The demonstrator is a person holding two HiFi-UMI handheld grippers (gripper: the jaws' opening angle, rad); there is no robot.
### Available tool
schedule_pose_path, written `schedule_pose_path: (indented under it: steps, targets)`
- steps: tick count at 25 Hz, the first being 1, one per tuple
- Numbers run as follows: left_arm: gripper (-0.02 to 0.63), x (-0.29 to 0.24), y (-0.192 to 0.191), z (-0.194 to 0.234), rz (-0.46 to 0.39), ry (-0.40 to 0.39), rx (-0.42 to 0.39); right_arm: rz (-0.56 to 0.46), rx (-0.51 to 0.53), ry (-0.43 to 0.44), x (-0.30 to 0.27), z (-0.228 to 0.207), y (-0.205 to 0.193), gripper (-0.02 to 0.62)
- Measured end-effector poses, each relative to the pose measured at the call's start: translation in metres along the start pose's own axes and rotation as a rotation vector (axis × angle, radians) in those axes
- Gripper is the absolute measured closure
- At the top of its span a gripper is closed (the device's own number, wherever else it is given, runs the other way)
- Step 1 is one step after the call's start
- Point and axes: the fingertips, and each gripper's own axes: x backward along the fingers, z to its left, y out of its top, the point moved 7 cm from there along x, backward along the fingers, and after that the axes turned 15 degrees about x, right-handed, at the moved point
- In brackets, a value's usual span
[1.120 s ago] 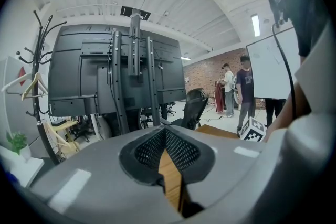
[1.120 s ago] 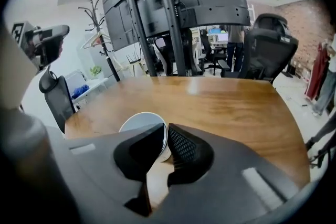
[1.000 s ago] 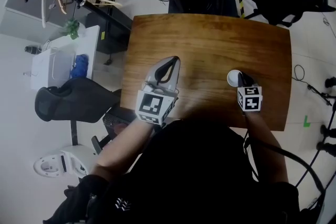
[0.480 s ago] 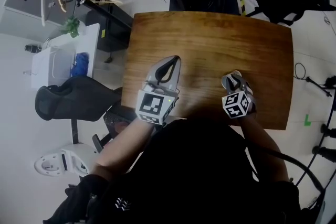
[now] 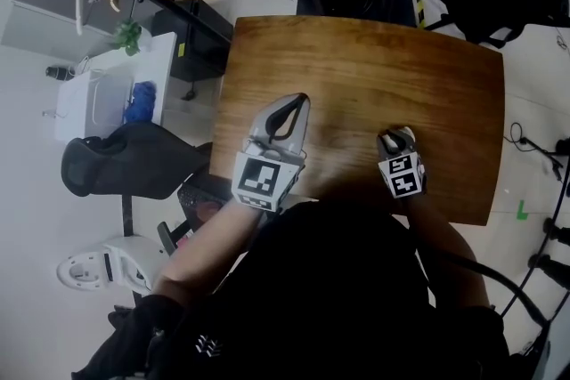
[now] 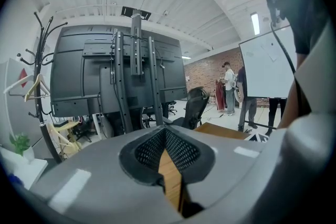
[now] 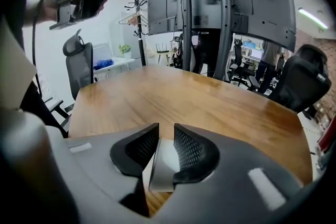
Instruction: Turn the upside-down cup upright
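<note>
Right gripper view showed your right gripper (image 7: 166, 131) above the table's (image 7: 210, 102) near right edge. Its jaws had just been opening, released around the white cup (image 7: 161, 168) between them, apparently to leave it standing there. Your left gripper (image 6: 165, 131) hung clenched and empty over the table's near left side, out of the way.

Wooden table (image 5: 356, 71), office chair (image 5: 125, 165), possibly blue cloth (image 5: 140, 101)
</note>
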Motion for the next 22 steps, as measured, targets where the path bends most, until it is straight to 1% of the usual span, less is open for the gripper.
schedule_pose_path:
  steps: [3,5,8,10,11,13,16,18,19,20,21,22]
  targets:
    - [0.606,0.0,-0.001,0.003,0.001,0.013,0.006,-0.037,-0.022,0.02,0.001,-0.005,0.001,0.494]
    - [0.606,-0.001,-0.001,0.003,-0.002,0.01,0.006,-0.079,-0.048,0.008,0.008,-0.013,0.003,0.472]
    - [0.606,-0.002,-0.001,0.002,0.0,0.005,0.009,-0.123,-0.128,-0.085,0.027,-0.037,-0.007,0.468]
    - [0.606,-0.003,-0.002,0.005,0.002,0.012,0.015,-0.1,-0.239,-0.125,0.033,-0.059,-0.026,0.455]
    - [0.606,-0.004,-0.001,0.005,-0.001,0.012,0.018,-0.084,-0.308,-0.119,0.035,-0.069,-0.035,0.427]
    - [0.606,-0.007,0.001,0.002,-0.006,0.005,0.022,-0.061,-0.432,-0.064,0.035,-0.081,-0.051,0.416]
    - [0.606,-0.01,0.002,-0.001,-0.01,-0.004,0.021,-0.029,-0.551,0.064,0.029,-0.079,-0.063,0.402]
    - [0.606,-0.012,0.002,-0.002,-0.001,-0.005,0.017,-0.025,-0.613,0.11,0.024,-0.075,-0.067,0.397]
    - [0.606,-0.013,0.002,-0.003,0.003,-0.008,0.013,-0.029,-0.624,0.116,0.024,-0.073,-0.067,0.399]
    - [0.606,-0.014,0.003,-0.004,0.003,-0.014,0.009,-0.034,-0.61,0.113,0.024,-0.072,-0.064,0.418]
    - [0.606,-0.016,0.005,-0.005,-0.002,-0.021,0.005,-0.036,-0.575,0.104,0.025,-0.071,-0.059,0.458]
    - [0.606,-0.017,0.007,-0.006,-0.007,-0.025,0.002,-0.036,-0.532,0.093,0.026,-0.069,-0.055,0.476]
